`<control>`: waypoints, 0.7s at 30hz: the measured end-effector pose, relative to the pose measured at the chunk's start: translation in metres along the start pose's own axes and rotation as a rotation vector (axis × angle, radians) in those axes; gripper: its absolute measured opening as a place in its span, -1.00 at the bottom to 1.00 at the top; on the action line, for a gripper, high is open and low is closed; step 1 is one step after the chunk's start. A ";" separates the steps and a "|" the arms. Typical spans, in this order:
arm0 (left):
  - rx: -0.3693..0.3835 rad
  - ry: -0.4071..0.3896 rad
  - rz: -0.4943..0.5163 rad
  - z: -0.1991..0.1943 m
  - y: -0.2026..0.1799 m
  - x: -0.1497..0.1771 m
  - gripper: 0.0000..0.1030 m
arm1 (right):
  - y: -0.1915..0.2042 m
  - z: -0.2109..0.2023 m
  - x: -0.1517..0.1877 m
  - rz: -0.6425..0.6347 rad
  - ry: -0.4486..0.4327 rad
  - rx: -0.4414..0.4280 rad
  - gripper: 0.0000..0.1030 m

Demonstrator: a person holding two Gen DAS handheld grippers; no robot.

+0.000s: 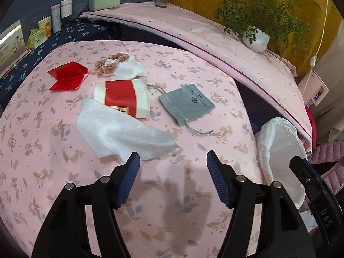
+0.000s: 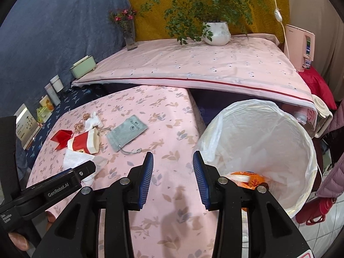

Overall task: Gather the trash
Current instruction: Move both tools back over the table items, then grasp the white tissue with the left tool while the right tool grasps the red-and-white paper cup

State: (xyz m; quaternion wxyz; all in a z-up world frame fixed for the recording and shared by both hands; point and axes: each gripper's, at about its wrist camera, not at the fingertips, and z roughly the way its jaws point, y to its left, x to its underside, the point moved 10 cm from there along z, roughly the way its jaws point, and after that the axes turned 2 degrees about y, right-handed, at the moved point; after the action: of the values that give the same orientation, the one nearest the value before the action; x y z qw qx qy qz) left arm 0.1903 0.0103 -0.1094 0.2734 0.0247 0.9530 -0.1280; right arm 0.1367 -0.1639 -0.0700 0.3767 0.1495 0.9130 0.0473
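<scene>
On the pink floral tablecloth (image 1: pixel 64 150) lie a white foam sheet (image 1: pixel 120 133), a tipped red-and-white paper tub (image 1: pixel 122 99), an open red box (image 1: pixel 67 76), a grey drawstring pouch (image 1: pixel 186 103), a tan scrunchie (image 1: pixel 111 63) and a white cloth (image 1: pixel 131 68). My left gripper (image 1: pixel 173 157) is open just in front of the foam sheet, its left fingertip at the sheet's near edge, with nothing between the jaws. My right gripper (image 2: pixel 173 157) is open and empty over the table edge, beside a white-lined bin (image 2: pixel 296 137) that holds orange wrapping (image 2: pixel 253 178).
A higher pink-covered surface (image 2: pixel 193 64) behind carries a potted plant (image 2: pixel 216 33) and a glass vase (image 2: pixel 130 36). Jars and small boxes (image 1: pixel 56 17) line the dark blue cloth at the far left. A pink appliance (image 2: pixel 301 47) and a pink jacket (image 2: pixel 331 172) stand at the right.
</scene>
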 end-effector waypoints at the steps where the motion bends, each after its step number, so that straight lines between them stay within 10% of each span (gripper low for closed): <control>1: -0.009 -0.001 -0.013 0.001 0.007 0.000 0.31 | 0.003 0.001 0.001 -0.005 0.003 -0.003 -0.26; 7: -0.059 0.007 -0.086 0.009 0.046 -0.002 0.59 | 0.024 0.011 0.006 -0.031 0.022 -0.016 -0.23; 21: -0.068 0.080 -0.176 0.049 0.093 -0.003 0.40 | 0.070 0.046 0.021 -0.079 0.083 -0.051 -0.08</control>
State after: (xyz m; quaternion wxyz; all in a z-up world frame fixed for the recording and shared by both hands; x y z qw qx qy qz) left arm 0.2290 0.0879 -0.1695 0.2235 -0.0633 0.9654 -0.1182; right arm 0.1716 -0.0915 -0.1035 0.3438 0.1015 0.9315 0.0617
